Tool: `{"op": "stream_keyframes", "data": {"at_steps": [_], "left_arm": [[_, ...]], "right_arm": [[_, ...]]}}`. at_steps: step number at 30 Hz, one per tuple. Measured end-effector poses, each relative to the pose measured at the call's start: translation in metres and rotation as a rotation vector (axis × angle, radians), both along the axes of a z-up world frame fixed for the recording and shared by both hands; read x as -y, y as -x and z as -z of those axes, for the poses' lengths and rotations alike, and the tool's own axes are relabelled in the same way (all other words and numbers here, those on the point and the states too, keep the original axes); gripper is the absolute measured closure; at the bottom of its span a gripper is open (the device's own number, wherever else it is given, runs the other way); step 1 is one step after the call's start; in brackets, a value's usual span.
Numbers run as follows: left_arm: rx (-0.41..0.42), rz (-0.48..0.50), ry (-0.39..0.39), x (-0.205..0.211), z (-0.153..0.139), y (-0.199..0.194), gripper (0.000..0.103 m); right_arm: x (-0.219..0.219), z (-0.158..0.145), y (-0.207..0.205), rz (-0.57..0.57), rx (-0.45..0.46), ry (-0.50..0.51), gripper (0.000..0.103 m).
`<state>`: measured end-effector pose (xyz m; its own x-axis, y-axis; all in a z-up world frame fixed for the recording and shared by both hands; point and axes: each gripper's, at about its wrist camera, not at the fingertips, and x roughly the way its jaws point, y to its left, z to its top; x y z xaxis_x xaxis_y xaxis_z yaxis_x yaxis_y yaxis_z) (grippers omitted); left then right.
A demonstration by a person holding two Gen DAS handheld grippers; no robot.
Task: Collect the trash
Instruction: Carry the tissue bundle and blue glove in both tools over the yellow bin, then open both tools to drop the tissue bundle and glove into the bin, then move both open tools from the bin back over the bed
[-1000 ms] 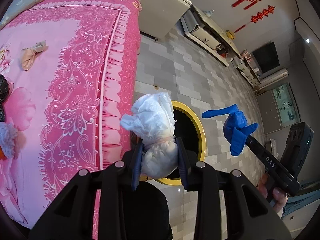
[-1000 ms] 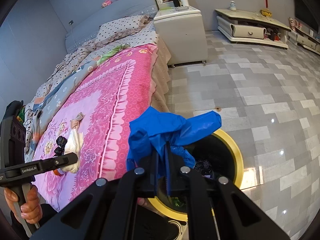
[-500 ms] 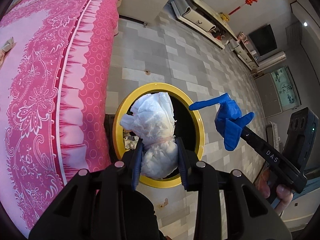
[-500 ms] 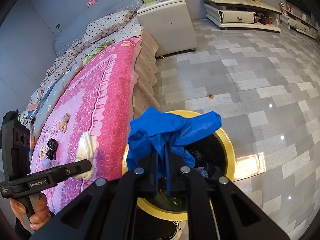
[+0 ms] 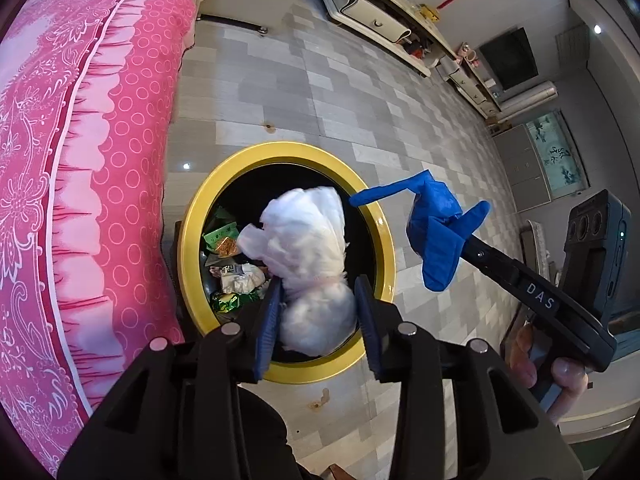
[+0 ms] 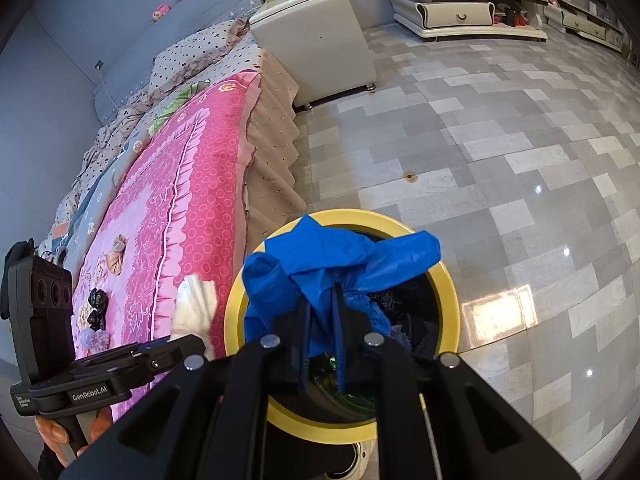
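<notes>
The left gripper (image 5: pixel 318 312) has its blue-padded fingers (image 5: pixel 267 326) closed partway onto a crumpled white wad of soft tissue-like material (image 5: pixel 308 256), pinched at its cinched waist and held directly over the mouth of the round black trash bin with a yellow rim (image 5: pixel 192 224). The right gripper (image 6: pixel 322 344) has its fingers nearly together on a bunched blue plastic glove or bag (image 6: pixel 336 264), which hangs above the same bin (image 6: pixel 448 280), towards its rim on the bed side.

Both pieces look very light and limp. The white wad should compress rather than resist, so the narrow waist is a sound place to hold; the blue plastic is thin and probably slippery, best gripped where it is gathered thickest. Either may cling to the pads on release.

The left wrist view looks down into the bin and shows green and white wrappers (image 5: pixel 230 268) already lying at the bottom; the right view hides them behind the blue plastic. The right wrist view alone shows the pink floral bedspread (image 6: pixel 180 184) with small dark scraps (image 6: pixel 96 308) lying near its edge, probably trash left to collect.
</notes>
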<state>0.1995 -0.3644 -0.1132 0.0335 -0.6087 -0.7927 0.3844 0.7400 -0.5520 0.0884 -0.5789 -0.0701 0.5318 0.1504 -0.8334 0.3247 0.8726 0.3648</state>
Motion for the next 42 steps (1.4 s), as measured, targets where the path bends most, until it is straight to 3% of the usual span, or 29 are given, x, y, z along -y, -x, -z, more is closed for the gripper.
{"op": "stream_keyframes", "data": {"at_steps": [10, 20, 31, 37, 42], "left_arm": [[0.007, -0.016, 0.011, -0.014, -0.002, -0.001, 0.046], [0.045, -0.065, -0.004, -0.057, -0.013, -0.01, 0.039], [0.085, -0.201, -0.012, -0.145, -0.025, -0.038, 0.035], [0.119, -0.286, -0.066, -0.204, -0.032, -0.05, 0.034], [0.128, -0.355, -0.095, -0.257, -0.033, -0.059, 0.034]], "right_arm": [[0.009, 0.003, 0.007, 0.041, -0.015, -0.002, 0.077], [0.002, 0.0, 0.013, 0.043, -0.021, -0.012, 0.076], [-0.043, -0.022, 0.004, -0.033, -0.008, 0.007, 0.07], [-0.081, -0.029, -0.013, -0.113, -0.013, 0.009, 0.069], [-0.119, -0.029, -0.031, -0.197, -0.023, 0.001, 0.061]]}}
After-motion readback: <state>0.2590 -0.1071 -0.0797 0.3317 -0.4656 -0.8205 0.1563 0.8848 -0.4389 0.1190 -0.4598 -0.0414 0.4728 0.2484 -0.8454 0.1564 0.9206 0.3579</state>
